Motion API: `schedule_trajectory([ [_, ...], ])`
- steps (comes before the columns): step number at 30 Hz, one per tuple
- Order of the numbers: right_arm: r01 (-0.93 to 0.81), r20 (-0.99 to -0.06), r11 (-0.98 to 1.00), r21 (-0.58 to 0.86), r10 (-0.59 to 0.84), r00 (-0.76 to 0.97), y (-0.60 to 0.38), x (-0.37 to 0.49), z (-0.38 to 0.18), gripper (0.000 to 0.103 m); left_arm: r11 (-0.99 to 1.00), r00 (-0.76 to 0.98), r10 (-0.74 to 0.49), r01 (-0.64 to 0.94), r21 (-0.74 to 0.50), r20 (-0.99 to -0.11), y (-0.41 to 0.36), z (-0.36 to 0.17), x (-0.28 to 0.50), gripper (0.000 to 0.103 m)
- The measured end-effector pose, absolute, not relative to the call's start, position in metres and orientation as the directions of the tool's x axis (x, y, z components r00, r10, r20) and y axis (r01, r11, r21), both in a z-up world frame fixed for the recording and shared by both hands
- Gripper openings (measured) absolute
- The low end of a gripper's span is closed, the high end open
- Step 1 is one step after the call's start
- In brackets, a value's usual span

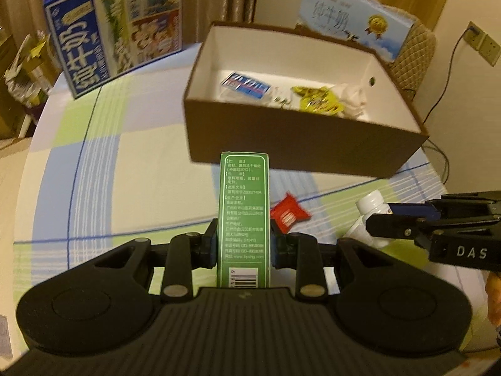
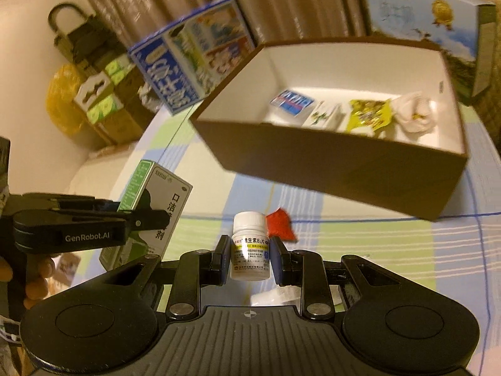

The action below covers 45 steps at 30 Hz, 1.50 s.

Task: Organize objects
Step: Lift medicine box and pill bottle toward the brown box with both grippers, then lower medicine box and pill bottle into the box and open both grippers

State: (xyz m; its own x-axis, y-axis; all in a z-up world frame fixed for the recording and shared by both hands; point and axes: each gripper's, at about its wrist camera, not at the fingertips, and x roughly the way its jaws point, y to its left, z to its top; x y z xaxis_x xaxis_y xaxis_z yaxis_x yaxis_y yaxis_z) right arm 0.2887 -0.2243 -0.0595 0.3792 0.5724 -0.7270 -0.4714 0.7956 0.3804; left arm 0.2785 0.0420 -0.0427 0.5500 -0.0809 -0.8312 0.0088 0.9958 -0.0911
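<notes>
Brown open box [image 1: 300, 144] sits on the checked-cloth surface [image 1: 125, 169]; used here as the landmark.

Progress, judged from how things lie: partly done. Already inside the box, along its floor: a blue-and-red packet [image 2: 292, 101], a small white carton [image 2: 322, 116], a yellow wrapper [image 2: 369, 114] and a crumpled white wad [image 2: 413, 111]. Two items are lifted on the near side of the box, not yet over its rim. One red sachet [image 1: 288, 211] lies on the cloth just in front of the box, untouched. So at least three things remain to go in.

Left gripper [image 1: 242, 244]: jaws clamped on the green medicine carton [image 1: 244, 206], held upright, near the box's front wall, top edge level with the wall's foot in the left wrist view. Carton is tall and slim, green side panel with white print and a barcode at its lower end; the right wrist view shows a white front face [image 2: 169, 216] with large dark characters. Edges look crisp, undented.

Right gripper [image 2: 249, 260]: jaws closed on the white pill bottle [image 2: 249, 246], upright, in front of the box and right of the carton. Small white plastic bottle, white screw cap, paper label with a yellow band. Pads press on the label zone, cap clear above.

A person's fingers [image 2: 34, 282] show behind the left gripper's handle.

Two milk cartons stand beyond the box: blue one [image 1: 116, 31] to its far left, pale one [image 1: 353, 18] behind it.
</notes>
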Motion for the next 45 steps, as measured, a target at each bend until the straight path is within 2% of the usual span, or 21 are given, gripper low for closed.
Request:
schedule_trajectory([
  [8, -0.399, -0.682, 0.809, 0.431, 0.582, 0.443, -0.259, 0.319, -0.037, 0.024, 0.992, 0.589, -0.123, 0.076, -0.097, -0.799, 0.019, -0.021, 0.312, 0.026],
  [23, -0.322, -0.64, 0.851, 0.414, 0.524, 0.562, -0.296, 0.407, -0.013, 0.024, 0.982, 0.642, -0.181, 0.165, -0.096, -0.745, -0.021, 0.008, 0.418, 0.026],
  [30, -0.282, -0.669, 0.883, 0.375, 0.469, 0.577, -0.297, 0.449, -0.028, 0.024, 0.979, 0.61, -0.188, 0.18, -0.097, -0.77, -0.041, -0.01, 0.477, 0.026],
  [39, -0.235, -0.718, 0.907, 0.349, 0.419, 0.555, -0.299, 0.486, -0.057, 0.024, 0.985, 0.524, -0.144, 0.156, -0.071, -0.839, -0.058, -0.065, 0.547, 0.026],
  [45, -0.236, -0.731, 0.915, 0.329, 0.404, 0.55, -0.291, 0.507, -0.063, 0.024, 0.987, 0.505, -0.139, 0.145, -0.076, -0.852, -0.062, -0.088, 0.573, 0.026],
])
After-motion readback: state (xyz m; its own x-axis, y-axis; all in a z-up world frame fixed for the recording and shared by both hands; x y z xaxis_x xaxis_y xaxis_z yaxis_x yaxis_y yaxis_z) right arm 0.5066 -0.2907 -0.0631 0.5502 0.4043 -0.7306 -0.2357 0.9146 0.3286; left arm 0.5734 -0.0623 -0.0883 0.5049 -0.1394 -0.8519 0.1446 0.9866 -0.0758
